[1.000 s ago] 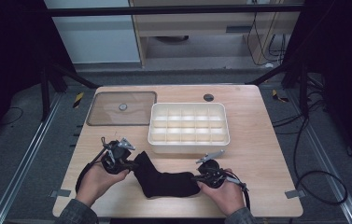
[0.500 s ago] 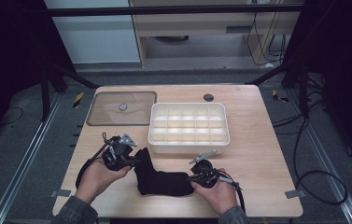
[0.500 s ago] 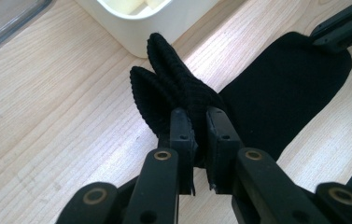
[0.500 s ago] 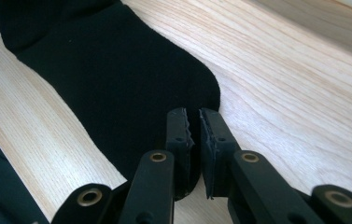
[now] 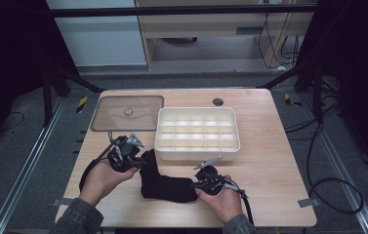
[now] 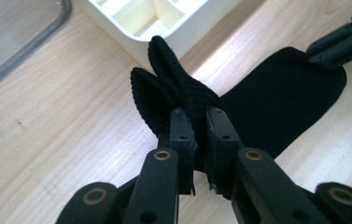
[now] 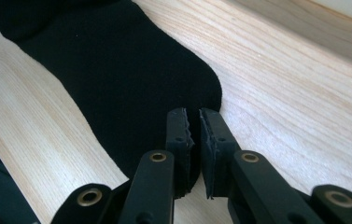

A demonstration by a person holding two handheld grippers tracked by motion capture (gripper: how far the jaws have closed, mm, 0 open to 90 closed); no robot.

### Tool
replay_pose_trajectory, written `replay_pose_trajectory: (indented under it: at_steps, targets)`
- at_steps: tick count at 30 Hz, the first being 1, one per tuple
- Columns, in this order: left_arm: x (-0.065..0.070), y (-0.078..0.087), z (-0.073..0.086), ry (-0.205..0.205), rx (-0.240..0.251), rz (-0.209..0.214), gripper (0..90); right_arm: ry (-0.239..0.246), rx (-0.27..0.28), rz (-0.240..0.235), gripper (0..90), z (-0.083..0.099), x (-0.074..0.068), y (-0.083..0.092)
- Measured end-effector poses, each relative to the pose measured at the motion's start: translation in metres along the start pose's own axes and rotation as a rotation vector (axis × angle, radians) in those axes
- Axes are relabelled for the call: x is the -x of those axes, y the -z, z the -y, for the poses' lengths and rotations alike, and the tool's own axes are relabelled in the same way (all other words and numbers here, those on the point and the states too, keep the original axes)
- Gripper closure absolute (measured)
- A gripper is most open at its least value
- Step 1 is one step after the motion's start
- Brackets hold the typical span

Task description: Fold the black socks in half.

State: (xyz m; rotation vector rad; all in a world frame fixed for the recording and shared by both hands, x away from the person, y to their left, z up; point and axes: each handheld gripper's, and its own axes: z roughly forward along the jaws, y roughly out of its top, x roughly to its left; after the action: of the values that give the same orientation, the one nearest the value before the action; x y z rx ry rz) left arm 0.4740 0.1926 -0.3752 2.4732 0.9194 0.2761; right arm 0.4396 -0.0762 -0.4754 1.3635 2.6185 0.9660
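Note:
A black sock (image 5: 164, 184) lies across the front of the wooden table (image 5: 269, 165), between the two hands. My left gripper (image 5: 140, 163) is shut on the sock's cuff end, which stands bunched up above its jaws in the left gripper view (image 6: 199, 116). From there the sock (image 6: 281, 102) runs flat toward the other gripper (image 6: 341, 39). My right gripper (image 5: 196, 185) is shut on the edge of the sock's rounded toe end (image 7: 192, 116). That end of the sock (image 7: 117, 70) lies flat on the wood.
A white tray (image 5: 198, 152) with several compartments stands just behind the sock, and its corner (image 6: 131, 18) is close to the raised cuff. A clear lid (image 5: 128, 113) lies at the back left. Bare wood extends to the right of the tray.
My left gripper has lifted the cuff a little off the table. The sock now looks shorter and more bunched between the hands. My right gripper has barely moved.

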Motion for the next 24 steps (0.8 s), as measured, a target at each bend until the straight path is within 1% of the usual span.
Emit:
replay_pose_trajectory:
  at_steps: [3, 6, 7, 8, 10, 11, 12, 14, 15, 16, 19, 20, 21, 24]
  targets:
    - [0.002, 0.002, -0.001, -0.010, 0.004, 0.005, 82.3, 0.007, 0.005, -0.002, 82.7, -0.004, -0.002, -0.001]
    - [0.008, 0.002, -0.001, -0.027, 0.007, 0.010, 82.3, 0.007, 0.006, 0.000, 82.6, -0.006, -0.003, -0.001]
    - [0.012, 0.002, 0.000, -0.036, 0.010, 0.015, 82.3, 0.012, 0.003, 0.000, 82.7, -0.007, -0.002, -0.001]
    - [0.012, 0.002, 0.000, -0.036, 0.010, 0.015, 82.2, 0.012, 0.003, 0.000, 82.7, -0.007, -0.002, -0.001]
    - [0.017, 0.002, 0.001, -0.043, 0.014, 0.030, 82.3, 0.013, 0.001, -0.003, 82.7, -0.007, -0.002, -0.001]
    - [0.022, 0.000, 0.001, -0.052, 0.013, 0.041, 82.2, 0.014, -0.005, -0.003, 82.6, -0.007, -0.002, -0.002]
    - [0.022, 0.000, 0.001, -0.052, 0.013, 0.041, 82.2, 0.014, -0.005, -0.003, 82.6, -0.007, -0.002, -0.002]
    - [0.029, -0.002, 0.002, -0.067, 0.007, 0.049, 82.2, 0.014, -0.007, -0.009, 82.6, -0.007, -0.001, -0.002]
    - [0.034, -0.005, 0.003, -0.079, 0.006, 0.058, 82.2, 0.015, -0.011, -0.012, 82.6, -0.007, -0.001, -0.002]
    - [0.034, -0.005, 0.003, -0.079, 0.006, 0.058, 82.2, 0.015, -0.011, -0.012, 82.6, -0.007, -0.001, -0.002]
    - [0.044, -0.010, 0.004, -0.091, 0.004, 0.078, 82.1, 0.017, -0.016, -0.020, 82.6, -0.008, 0.001, -0.002]
    - [0.046, -0.011, 0.004, -0.095, 0.002, 0.078, 82.1, 0.017, -0.016, -0.020, 82.6, -0.008, 0.001, -0.002]
    - [0.050, -0.014, 0.004, -0.103, -0.003, 0.087, 82.1, 0.012, -0.019, -0.021, 82.6, -0.009, 0.001, -0.002]
    - [0.054, -0.017, 0.004, -0.107, -0.003, 0.096, 82.2, 0.014, -0.020, -0.024, 82.6, -0.009, 0.001, -0.002]
